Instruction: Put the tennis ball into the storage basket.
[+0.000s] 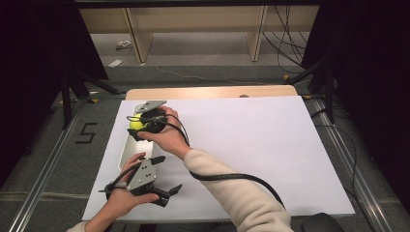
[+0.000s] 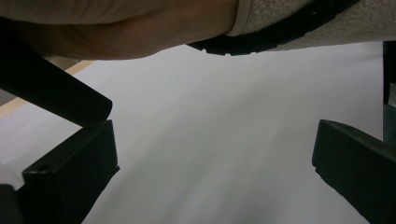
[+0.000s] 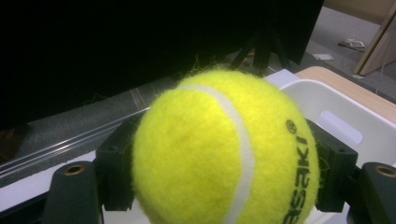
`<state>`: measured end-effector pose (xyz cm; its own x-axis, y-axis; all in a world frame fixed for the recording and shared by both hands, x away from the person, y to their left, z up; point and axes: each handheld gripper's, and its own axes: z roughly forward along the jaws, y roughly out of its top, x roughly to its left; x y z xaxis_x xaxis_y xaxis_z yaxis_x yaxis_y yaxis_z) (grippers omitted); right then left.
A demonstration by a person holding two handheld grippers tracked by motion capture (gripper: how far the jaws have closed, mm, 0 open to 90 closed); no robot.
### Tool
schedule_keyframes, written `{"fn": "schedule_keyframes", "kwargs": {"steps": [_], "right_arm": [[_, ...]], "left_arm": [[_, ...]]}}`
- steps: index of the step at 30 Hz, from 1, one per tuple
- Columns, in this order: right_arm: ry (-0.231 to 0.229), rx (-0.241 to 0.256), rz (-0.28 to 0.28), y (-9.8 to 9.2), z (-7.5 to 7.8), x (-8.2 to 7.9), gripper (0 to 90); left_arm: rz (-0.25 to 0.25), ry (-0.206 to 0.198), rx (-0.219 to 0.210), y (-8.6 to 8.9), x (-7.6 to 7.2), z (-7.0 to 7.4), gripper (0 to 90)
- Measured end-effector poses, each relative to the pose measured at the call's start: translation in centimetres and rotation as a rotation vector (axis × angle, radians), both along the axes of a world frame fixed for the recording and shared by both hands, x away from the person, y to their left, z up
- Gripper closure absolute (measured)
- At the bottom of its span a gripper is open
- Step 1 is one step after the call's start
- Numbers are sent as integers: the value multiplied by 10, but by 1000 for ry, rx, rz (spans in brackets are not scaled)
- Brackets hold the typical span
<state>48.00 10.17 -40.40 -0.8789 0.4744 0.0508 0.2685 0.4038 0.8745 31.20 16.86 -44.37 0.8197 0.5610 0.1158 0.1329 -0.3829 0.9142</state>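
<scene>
At the left of the high view I see a long white bin [image 1: 126, 147] lying on the white sheet that covers the table [image 1: 241, 145]; what it holds inside I cannot tell, since my hands and the ball cover most of it. My right tongs [image 1: 140, 124] sit over the bin's far end, left of centre in the frame, clenched on a yellow tennis ball [image 1: 137, 123]. In the right gripper view the ball [image 3: 224, 149] is pinched between both jaws, with the bin's white wall [image 3: 336, 116] just behind it at right. My left tongs [image 1: 167, 176] hover at the lower left, beside the bin's near end, jaws spread wide over bare sheet, grasping nothing.
</scene>
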Motion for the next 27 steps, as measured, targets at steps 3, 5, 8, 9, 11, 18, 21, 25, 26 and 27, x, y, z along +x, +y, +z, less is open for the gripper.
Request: {"fn": "schedule_keyframes", "kwargs": {"steps": [3,5,8,9,11,18,21,25,26,27], "right_arm": [[4,3,1,1,0,-1,269],[1,2,1,2,-1,0,269],[6,0,2,3,-2,-1,269],[6,0,3,3,-2,-1,269],[5,-1,5,4,-3,-1,269],[8,-8,6,5,-5,-1,269],[9,-8,8,6,-6,-2,269],[11,-10,12,7,-7,-2,268],[12,-11,12,7,-8,-2,268],[13,-11,12,7,-8,-2,268]], "left_arm": [[1,0,1,0,0,0,0],[0,-1,1,0,0,0,0],[-2,0,1,0,0,0,0],[-2,-1,1,0,0,0,0],[-2,0,2,0,0,0,0],[-4,-2,7,0,-1,0,0],[-3,-6,12,-1,-1,0,0],[-4,-6,15,-1,-1,-1,0],[-3,-6,14,-1,-1,-1,0],[-4,-5,14,-1,-1,-1,0]]}}
